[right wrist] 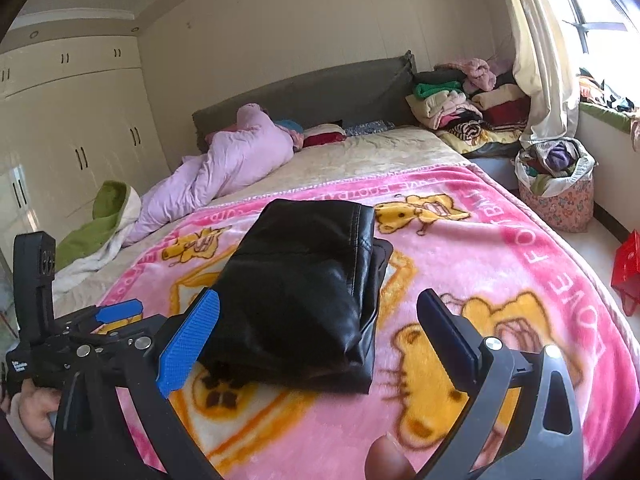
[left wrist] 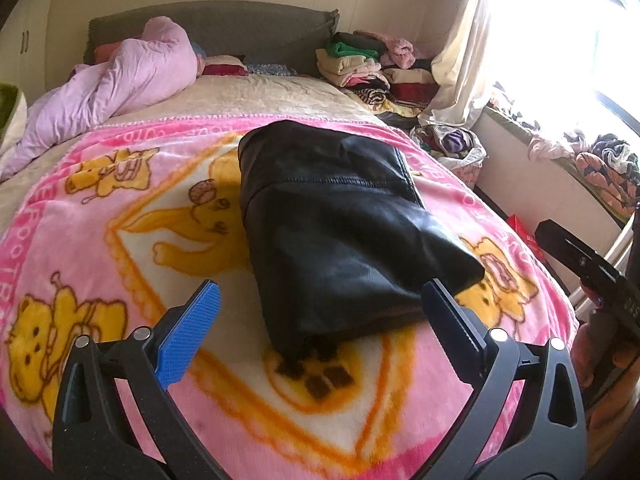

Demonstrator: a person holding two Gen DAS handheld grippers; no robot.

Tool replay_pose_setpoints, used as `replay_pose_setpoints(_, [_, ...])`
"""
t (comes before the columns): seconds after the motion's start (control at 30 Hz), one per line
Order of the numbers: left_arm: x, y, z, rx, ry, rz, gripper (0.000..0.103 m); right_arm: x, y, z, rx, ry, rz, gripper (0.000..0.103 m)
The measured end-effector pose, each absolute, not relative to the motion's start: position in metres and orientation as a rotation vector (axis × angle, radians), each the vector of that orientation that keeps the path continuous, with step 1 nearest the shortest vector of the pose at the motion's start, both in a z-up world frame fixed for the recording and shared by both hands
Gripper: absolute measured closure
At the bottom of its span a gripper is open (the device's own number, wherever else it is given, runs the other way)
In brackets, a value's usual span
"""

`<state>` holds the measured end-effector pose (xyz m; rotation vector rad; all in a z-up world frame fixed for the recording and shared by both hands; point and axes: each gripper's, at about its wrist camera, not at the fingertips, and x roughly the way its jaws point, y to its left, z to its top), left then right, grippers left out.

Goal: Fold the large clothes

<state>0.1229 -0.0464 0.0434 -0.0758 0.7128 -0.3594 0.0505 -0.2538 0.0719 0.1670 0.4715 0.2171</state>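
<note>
- On the pink cartoon blanket (left wrist: 120, 208) in the middle of the bed lies a folded black leather garment (left wrist: 332, 216), a compact bundle with a stitched seam across its top.
- The left claw (left wrist: 320, 312) hangs just in front of the bundle's near end, jaws spread wide, nothing between its blue pads.
- The right claw (right wrist: 320, 328) sits likewise near the garment, released and empty; a hand (right wrist: 32, 412) shows at the lower left of its view, under the other device.
- Beyond the blanket, a lilac duvet (right wrist: 224, 164) is heaped near the grey headboard (right wrist: 320, 88).
- Stacked clothes (right wrist: 460, 108) sit beside the curtain (right wrist: 536, 60); a floral basket (right wrist: 560, 196) stands on the floor.
</note>
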Motion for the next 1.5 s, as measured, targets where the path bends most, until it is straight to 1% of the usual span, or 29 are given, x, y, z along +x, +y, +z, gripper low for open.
replay_pose_setpoints(0.23, [0.104,-0.04,0.038,-0.084,0.7,-0.326,0.009,0.018,-0.237,0.062,0.104,0.427,0.185,0.004])
replay_pose_setpoints(0.7, [0.078,-0.028,0.012,-0.086,0.703,-0.292,0.009,-0.009,-0.217,0.031,0.058,0.441,0.138,0.004])
replay_pose_setpoints(1.17, [0.069,-0.028,0.0,-0.076,0.699,-0.287,0.009,-0.012,-0.212,0.006,0.035,0.491,0.085,0.004])
replay_pose_setpoints(1.5, [0.07,-0.027,-0.005,-0.071,0.705,-0.248,0.009,-0.014,-0.209,-0.002,0.039,0.498,0.073,0.004])
